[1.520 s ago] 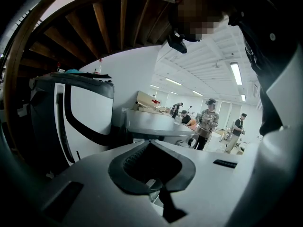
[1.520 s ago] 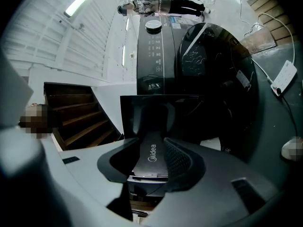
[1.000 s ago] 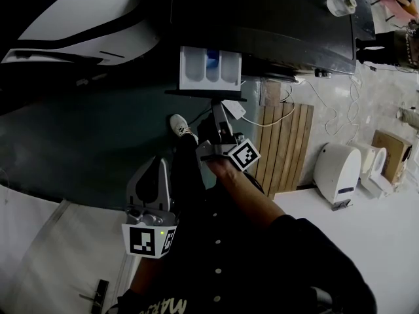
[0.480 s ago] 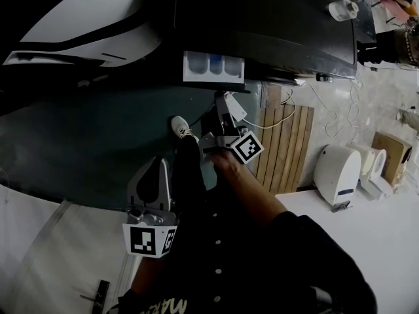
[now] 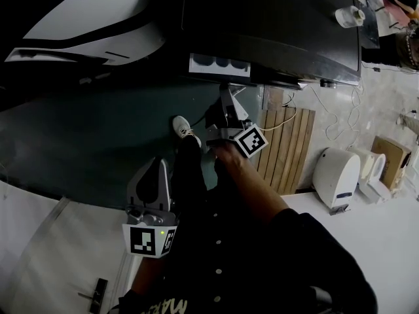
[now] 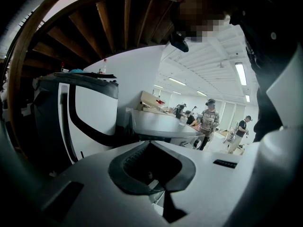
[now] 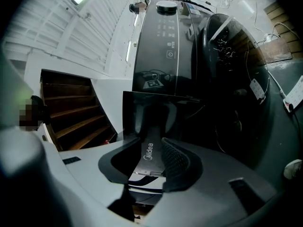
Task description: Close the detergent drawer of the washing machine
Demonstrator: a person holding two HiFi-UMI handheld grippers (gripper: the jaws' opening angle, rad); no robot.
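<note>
The washing machine [image 5: 275, 18] is dark, and its white detergent drawer [image 5: 219, 65] sticks out only a little from the front. My right gripper [image 5: 226, 97] reaches level to the drawer's front panel. In the right gripper view that panel [image 7: 149, 148], with a brand name printed on it, sits between the two pads of the right gripper [image 7: 150, 163], which is shut on it. My left gripper [image 5: 149, 170] hangs low at the left, away from the machine. In its own view the left gripper [image 6: 154, 174] is shut with nothing in it.
A white and black machine [image 5: 85, 25] stands left of the washer. A wooden slat panel [image 5: 285, 146] and a white appliance [image 5: 337, 175] are on the floor at the right, with cables nearby. A roll [image 5: 350, 16] rests on the washer's top. My shoe [image 5: 183, 128] is below the drawer.
The drawer has slid most of the way into the machine. My right gripper has moved toward the machine with it. The left gripper has stayed where it was.
</note>
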